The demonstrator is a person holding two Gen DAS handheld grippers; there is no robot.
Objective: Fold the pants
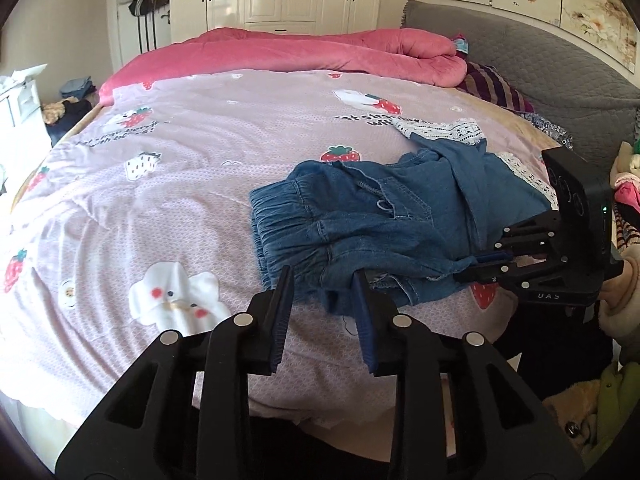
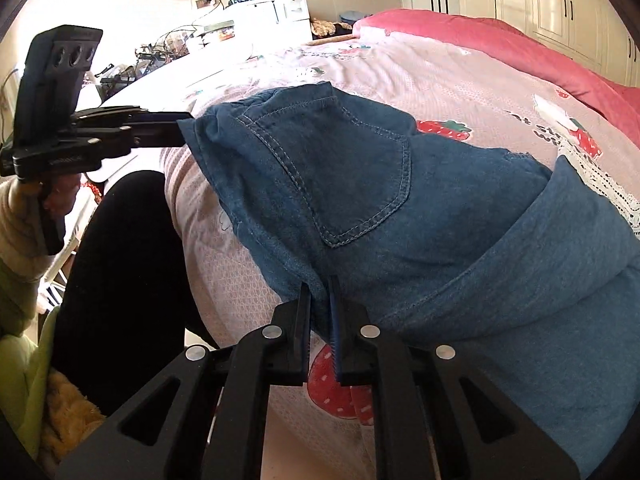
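Denim pants (image 1: pixel 360 216) lie bunched at the bed's (image 1: pixel 160 208) near edge. Your right claw (image 2: pixel 320 300) pinches their near hem; your left claw (image 1: pixel 320 292), jaws apart, straddles the waistband corner, long axis running left-right.

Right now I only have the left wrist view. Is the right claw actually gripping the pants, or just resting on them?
Observer: Gripping. In the right wrist view, the right claw is shut on a fold of the pants, with denim pinched between its fingers.
Operator: Where does my left claw sit from that side?
Observer: The left claw has its tips at the waistband corner.
Operator: Anything near the bed edge?
Observer: A dark-clad leg is right beside the bed, below the left claw.
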